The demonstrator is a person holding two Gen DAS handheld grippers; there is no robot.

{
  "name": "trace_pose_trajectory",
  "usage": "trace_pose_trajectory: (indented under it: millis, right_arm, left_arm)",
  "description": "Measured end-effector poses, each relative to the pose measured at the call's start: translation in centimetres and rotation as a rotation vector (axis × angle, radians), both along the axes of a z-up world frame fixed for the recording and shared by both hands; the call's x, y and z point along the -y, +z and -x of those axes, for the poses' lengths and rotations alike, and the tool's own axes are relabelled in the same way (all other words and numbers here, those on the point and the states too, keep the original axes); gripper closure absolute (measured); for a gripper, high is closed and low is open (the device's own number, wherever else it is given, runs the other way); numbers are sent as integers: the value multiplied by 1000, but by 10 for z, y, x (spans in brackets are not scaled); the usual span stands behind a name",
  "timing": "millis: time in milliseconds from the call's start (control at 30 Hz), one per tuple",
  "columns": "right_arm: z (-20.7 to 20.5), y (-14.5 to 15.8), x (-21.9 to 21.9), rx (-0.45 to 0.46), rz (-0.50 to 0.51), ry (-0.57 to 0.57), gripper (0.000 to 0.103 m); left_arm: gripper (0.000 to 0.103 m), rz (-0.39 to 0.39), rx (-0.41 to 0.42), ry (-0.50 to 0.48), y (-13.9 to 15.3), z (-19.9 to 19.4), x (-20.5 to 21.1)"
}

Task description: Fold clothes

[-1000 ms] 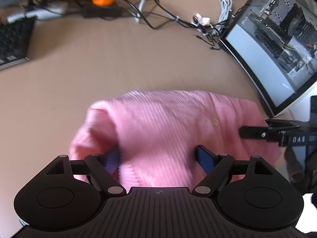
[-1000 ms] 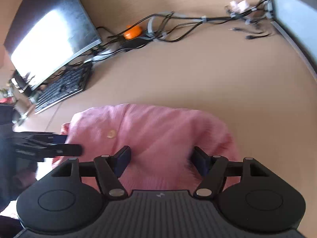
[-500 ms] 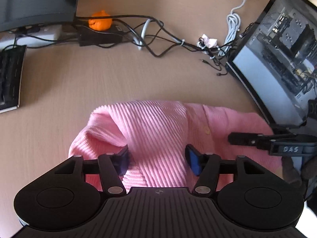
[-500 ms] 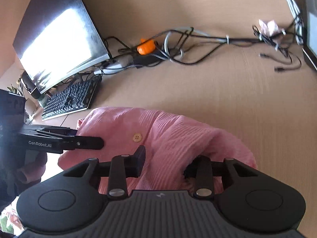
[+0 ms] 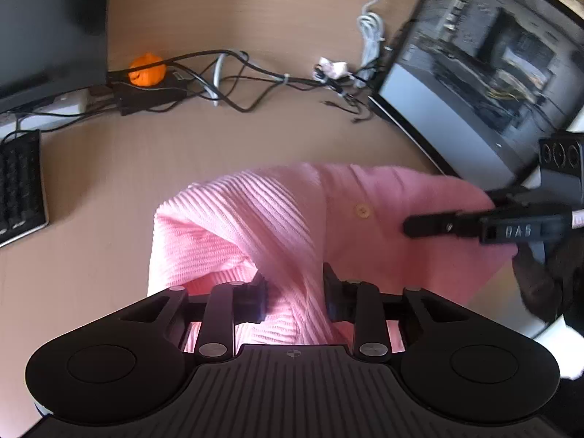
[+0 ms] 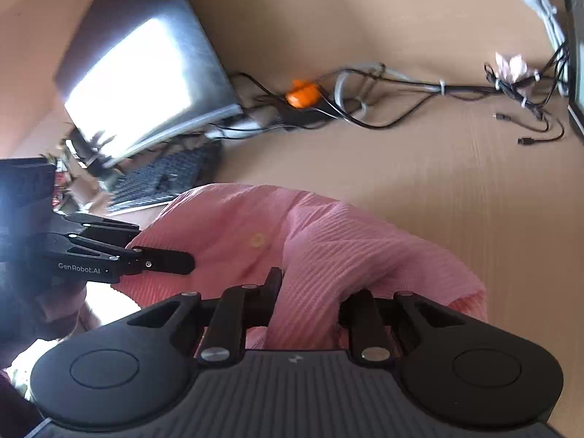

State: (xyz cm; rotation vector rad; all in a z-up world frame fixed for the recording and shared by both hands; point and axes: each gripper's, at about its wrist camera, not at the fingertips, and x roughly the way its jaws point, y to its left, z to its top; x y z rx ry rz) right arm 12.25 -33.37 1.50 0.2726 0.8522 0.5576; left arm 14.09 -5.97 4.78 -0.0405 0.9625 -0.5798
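The pink ribbed cardigan (image 5: 277,226) is bunched in a loose heap near the front of your worktop (image 5: 226,146), with 1 pale button (image 5: 362,211) showing on its smooth placket side. Your left gripper (image 5: 294,292) has its jaws pinching a thick ridge of the ribbed knit, which runs up between the 2 fingers and folds over toward the left. Your right gripper (image 6: 310,299) likewise has its jaws closed on a gathered fold of the same cardigan (image 6: 328,241), and the fabric drapes off to the right of it. Each gripper shows in the other's view, at the garment's edge: the right one (image 5: 438,224) from the left camera, the left one (image 6: 160,261) from the right camera. Beyond the cardigan the worktop lies bare up to a tangle of black and grey cables (image 5: 233,80) with an orange object (image 5: 147,69) among them. A keyboard (image 5: 18,186) sits at the left edge, a dark monitor (image 5: 51,25) stands behind it, and a second screen (image 5: 485,73) leans at the right.
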Motion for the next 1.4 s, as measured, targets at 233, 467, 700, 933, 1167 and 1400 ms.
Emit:
trace_pose_trajectory:
  millis: [233,467,700,933,1167,1400]
  right_arm:
    - [28,-52,-6,-165,86,-15,70]
    - [40,-31,0,-107,77,-2,35]
    - [58,-41,-30,-31,256,-10,77]
    - [59,10,-23,42,146,-11,85]
    - [78,-26,-22,-104,172,-31,70]
    - [63,-12,13,-74,68,-180,23]
  left_arm:
    - [44,-80,-136,-42,-54,21,-13]
    - [15,33,-82,-23,-46,12,-22]
    - [61,-84,-18,-77,-51,22,11]
    - [77,25,49,-97,18,34,-14]
    - [64,-14,-108,-61,-30,55,-30]
    - [17,107,-43,-42,-25,37,-35]
